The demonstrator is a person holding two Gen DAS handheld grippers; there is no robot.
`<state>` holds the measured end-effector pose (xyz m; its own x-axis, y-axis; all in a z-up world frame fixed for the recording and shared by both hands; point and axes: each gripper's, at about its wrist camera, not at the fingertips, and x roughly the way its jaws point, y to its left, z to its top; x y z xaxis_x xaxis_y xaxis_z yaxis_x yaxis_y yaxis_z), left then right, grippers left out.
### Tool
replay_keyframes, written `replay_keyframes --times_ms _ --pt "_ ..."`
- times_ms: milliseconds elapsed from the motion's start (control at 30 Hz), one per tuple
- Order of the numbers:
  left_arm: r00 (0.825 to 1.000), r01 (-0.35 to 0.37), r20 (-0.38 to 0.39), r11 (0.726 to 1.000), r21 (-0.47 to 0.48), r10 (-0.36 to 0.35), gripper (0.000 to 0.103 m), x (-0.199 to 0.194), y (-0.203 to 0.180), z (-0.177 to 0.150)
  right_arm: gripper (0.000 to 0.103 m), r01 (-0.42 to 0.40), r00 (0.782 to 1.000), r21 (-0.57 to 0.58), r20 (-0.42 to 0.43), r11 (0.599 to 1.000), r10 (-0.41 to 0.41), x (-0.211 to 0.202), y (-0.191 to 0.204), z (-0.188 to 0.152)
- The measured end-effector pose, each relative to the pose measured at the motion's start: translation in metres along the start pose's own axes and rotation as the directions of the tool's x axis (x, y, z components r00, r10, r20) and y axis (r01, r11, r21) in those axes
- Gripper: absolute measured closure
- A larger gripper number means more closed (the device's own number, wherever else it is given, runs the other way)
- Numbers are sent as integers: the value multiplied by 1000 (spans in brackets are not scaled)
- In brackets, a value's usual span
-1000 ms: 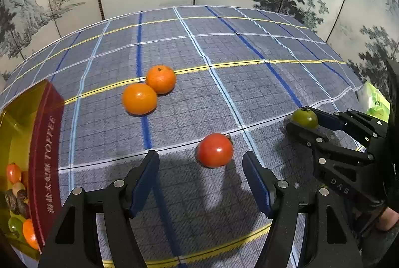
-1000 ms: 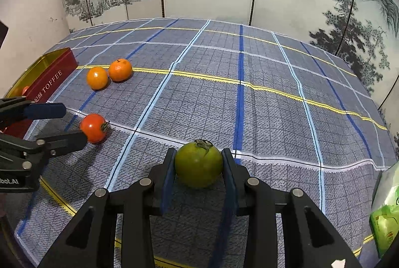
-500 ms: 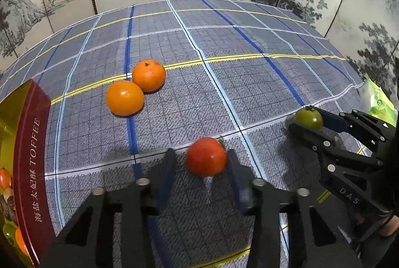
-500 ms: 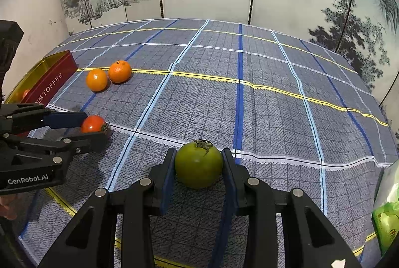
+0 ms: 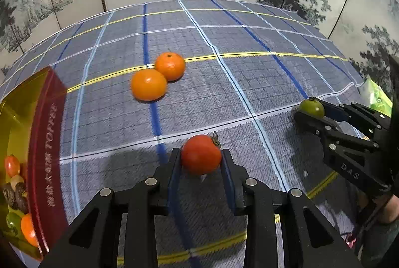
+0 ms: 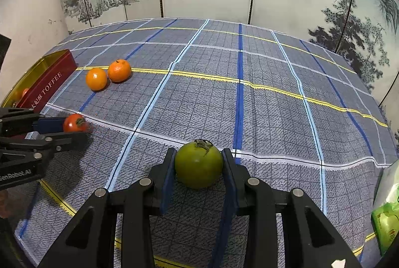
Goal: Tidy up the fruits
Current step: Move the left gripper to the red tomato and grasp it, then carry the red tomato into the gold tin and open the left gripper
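On the plaid-clothed bench (image 5: 249, 73), left gripper (image 5: 201, 160) jaws, just closed, clamp a glossy red tomato (image 5: 201, 154) with dry calyx. Right gripper (image 6: 198, 163) jaws grasp a smooth green tomato (image 6: 198, 163). Two tangerines (image 5: 157, 77) sit touching beyond.

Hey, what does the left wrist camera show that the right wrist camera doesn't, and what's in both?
Only the left wrist view looks down into the toffee tin, showing the small fruits and dark brown pieces inside. Only the right wrist view shows the green tomato up close with its dried stem. Both show the left gripper shut on the red tomato, the right gripper shut on the green one, two oranges touching, the plaid cloth and a green packet.
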<state>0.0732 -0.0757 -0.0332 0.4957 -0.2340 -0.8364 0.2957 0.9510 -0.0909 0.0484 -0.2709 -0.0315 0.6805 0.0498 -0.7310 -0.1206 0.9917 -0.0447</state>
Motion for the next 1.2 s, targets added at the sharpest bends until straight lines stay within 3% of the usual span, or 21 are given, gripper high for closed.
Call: replay_keyframes --times_ms 767,967,1200 --pt "993 -79 74 985 -153 91 70 -72 77 -17 70 17 1000 -6 -15 1000 -17 1 5 -1" --pt "985 -123 87 965 -232 147 70 -88 117 -20 70 15 1000 -6 -15 1000 -15 1 8 -2" --pt "969 -198 71 921 -337 235 70 -102 176 -34 70 17 1000 -7 -16 1000 -17 1 9 -2"
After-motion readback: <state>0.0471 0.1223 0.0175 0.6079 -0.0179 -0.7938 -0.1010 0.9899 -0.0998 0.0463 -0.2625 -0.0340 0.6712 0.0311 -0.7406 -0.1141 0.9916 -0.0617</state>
